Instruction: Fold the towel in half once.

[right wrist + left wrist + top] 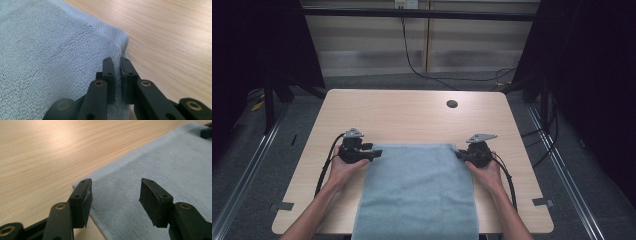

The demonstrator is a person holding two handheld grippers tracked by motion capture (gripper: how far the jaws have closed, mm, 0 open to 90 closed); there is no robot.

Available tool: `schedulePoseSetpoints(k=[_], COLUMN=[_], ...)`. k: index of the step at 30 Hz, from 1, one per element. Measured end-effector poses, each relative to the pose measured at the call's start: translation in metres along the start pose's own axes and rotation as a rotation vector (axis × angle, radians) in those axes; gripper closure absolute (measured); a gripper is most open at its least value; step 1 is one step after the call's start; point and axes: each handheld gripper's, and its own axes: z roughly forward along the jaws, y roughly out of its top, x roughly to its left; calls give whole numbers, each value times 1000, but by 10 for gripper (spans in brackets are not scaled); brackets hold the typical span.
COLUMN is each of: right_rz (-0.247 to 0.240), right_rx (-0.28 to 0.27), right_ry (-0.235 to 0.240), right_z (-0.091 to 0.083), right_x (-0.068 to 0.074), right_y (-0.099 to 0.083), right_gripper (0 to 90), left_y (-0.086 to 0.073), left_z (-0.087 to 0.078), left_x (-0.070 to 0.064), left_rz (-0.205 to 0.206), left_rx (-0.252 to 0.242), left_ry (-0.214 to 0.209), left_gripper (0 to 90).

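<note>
Towel (417,192) lies flat on the table (412,115), light blue, running from the middle of the wood toward the person's side and hanging over the near edge in the high view. Its two far corners sit at the grippers, one on each side. The left gripper (373,153) rests at the far left corner, held in the left hand (343,167); in the left gripper view (115,202) its jaws stand spread wide, one just beyond the hem by the corner, the other over the cloth, with nothing between the pads. The corner there lies flat on the wood, its ribbed hem running away toward the far right, where the tip of the other gripper (206,131) shows at the opposite corner. The right gripper (460,154), held in the right hand (486,172), is at the far right corner; in the right gripper view (117,75) its jaws are pressed together on the towel (50,57), with a fold of the hem pinched between the pads and the cloth puckered up just ahead of them. Each gripper carries a grey plate (353,132) on top, and a black cable (323,172) trails back beside each forearm. A dark round hole (452,104) sits in the table well beyond the towel, toward the far right.
</note>
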Motion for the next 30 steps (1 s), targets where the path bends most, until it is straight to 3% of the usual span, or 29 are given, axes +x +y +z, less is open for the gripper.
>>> schedulePoseSetpoints(k=[2, 6, 8, 10, 14, 15, 16, 18, 20, 26, 30], right_rz=[7, -1, 19, 15, 46, 52, 65, 71, 77, 63, 64], right_rx=[-6, 0, -1, -5, -9, -15, -19, -15, -15, -19, -66], right_ry=[7, -1, 9, 11, 39, 48, 54, 57, 63, 74, 88], right_z=[0, 0, 0, 0, 1, 2, 2, 2, 2, -3, -13], right_x=[-1, 1, 2, 2, 3, 3, 3, 3, 3, 5, 8], right_y=[-1, 0, 0, 0, 0, -1, -1, 0, 0, 3, 11], right_gripper=[841, 834, 832, 833, 833, 834, 836, 840, 846, 858, 860], left_y=[-3, -4, -5, -5, -2, -2, -2, -4, -6, -5, -1], left_z=[4, 6, 7, 8, 11, 11, 10, 9, 8, -3, -16], left_x=[2, 2, 1, -4, -9, -10, -9, -9, -5, 2, 2], left_rz=[-8, 30, 35, 82, 104, 113, 137, 103, 74, 38, 28], left_rx=[18, 43, 38, 44, 58, 56, 57, 54, 47, -2, -44], left_ry=[6, 35, 29, 39, 29, 24, 27, -22, -64, -131, -168], left_gripper=[430, 416, 411, 415, 544, 611, 658, 768, 823, 835, 834])
